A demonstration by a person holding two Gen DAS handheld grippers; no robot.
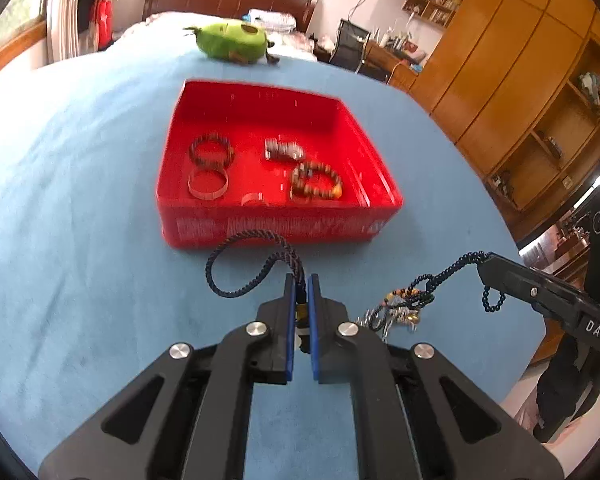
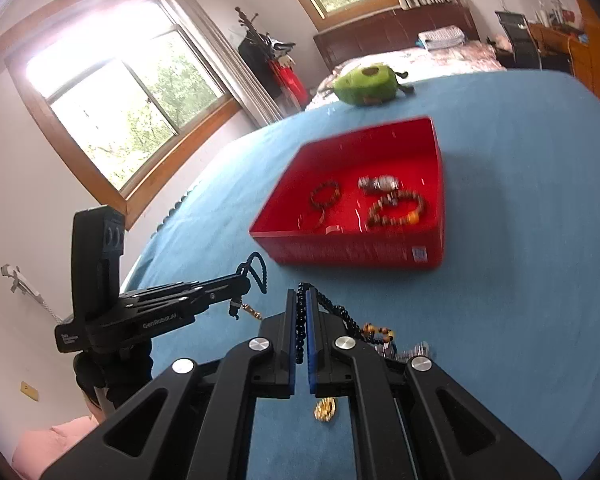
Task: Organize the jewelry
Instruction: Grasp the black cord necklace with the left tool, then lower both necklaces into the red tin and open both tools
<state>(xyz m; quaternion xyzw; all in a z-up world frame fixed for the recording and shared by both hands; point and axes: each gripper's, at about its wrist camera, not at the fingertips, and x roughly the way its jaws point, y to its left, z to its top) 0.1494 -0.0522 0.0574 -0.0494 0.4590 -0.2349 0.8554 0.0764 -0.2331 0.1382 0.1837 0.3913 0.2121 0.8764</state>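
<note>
Right wrist view, gold pendant [image 2: 325,409] dangling below right claw [image 2: 299,300]

The left wrist view looks forward and steeply down along its own fingers [image 1: 290,332], close above the blue bench [image 1: 80,240], facing the red box [image 1: 276,224] and the wooden cabinets at far right. The right wrist view, tilted less, faces the same box [image 2: 356,248] from its right, with windows at far left. Both share the box, the green plush [image 1: 232,42] and each other's gripper
</note>
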